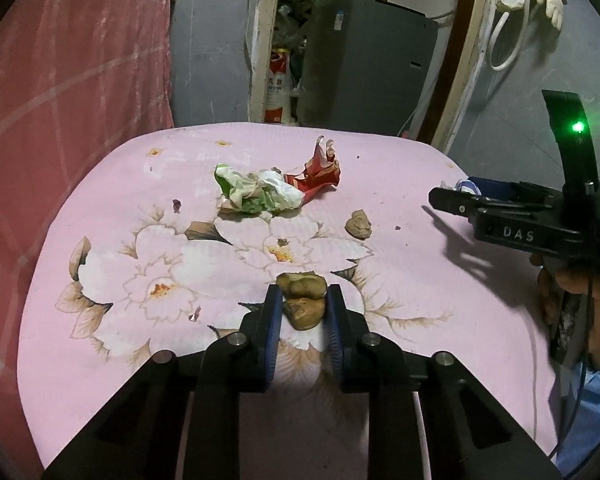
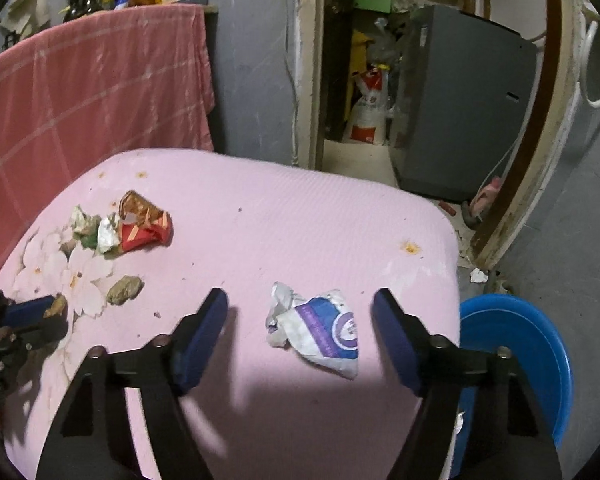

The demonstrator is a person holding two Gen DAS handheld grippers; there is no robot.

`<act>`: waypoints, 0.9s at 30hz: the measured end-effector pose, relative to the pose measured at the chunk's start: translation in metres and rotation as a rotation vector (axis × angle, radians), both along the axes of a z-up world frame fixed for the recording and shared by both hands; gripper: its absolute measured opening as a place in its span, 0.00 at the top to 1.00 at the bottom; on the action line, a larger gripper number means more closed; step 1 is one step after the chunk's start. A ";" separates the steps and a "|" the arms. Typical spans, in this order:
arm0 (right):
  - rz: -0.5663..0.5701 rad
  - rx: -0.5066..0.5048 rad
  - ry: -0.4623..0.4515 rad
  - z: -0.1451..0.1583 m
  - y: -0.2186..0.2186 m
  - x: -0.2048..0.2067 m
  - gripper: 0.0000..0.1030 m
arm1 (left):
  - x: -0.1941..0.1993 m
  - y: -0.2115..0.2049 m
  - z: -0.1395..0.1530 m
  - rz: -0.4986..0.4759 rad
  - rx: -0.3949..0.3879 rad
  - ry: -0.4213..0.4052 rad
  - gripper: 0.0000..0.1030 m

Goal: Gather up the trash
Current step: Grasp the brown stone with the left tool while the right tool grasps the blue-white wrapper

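Observation:
A brown lumpy scrap (image 1: 302,312) lies on the pink flowered table cover (image 1: 140,184), and my left gripper (image 1: 304,294) is shut on it, its blue pads against both sides. My right gripper (image 2: 300,296) stands open around a crumpled white, blue and purple wrapper (image 2: 320,332), with the fingers well clear of it. Farther back lie a crumpled green and white wrapper (image 1: 256,194), a red wrapper (image 1: 320,172) and a second brown lump (image 1: 359,224). In the left wrist view the right gripper (image 1: 460,192) shows at the table's right edge, held by a hand.
A blue basin (image 2: 532,356) sits on the floor beside the table's right corner. A pink checked cloth (image 2: 80,100) hangs behind the table on the left. Beyond an open doorway stand a grey appliance (image 2: 460,100) and a white and red sack (image 2: 368,116).

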State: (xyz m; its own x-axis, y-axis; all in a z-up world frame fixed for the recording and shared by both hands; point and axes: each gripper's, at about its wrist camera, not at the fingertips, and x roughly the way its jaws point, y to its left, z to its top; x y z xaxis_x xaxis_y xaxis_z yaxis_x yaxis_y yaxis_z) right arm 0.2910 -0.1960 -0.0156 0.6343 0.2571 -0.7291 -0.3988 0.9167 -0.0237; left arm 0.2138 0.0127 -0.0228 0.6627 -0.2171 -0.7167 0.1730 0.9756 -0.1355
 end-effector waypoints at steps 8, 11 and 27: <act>0.067 -0.042 0.033 -0.009 0.007 -0.006 0.57 | -0.005 0.000 0.001 0.011 -0.013 -0.003 0.82; 0.083 -0.037 0.032 -0.010 0.005 -0.012 0.70 | -0.007 -0.001 0.001 0.013 -0.011 -0.004 0.82; 0.127 0.063 -0.070 -0.009 -0.009 -0.065 0.76 | -0.037 -0.004 0.018 0.009 -0.048 -0.145 0.83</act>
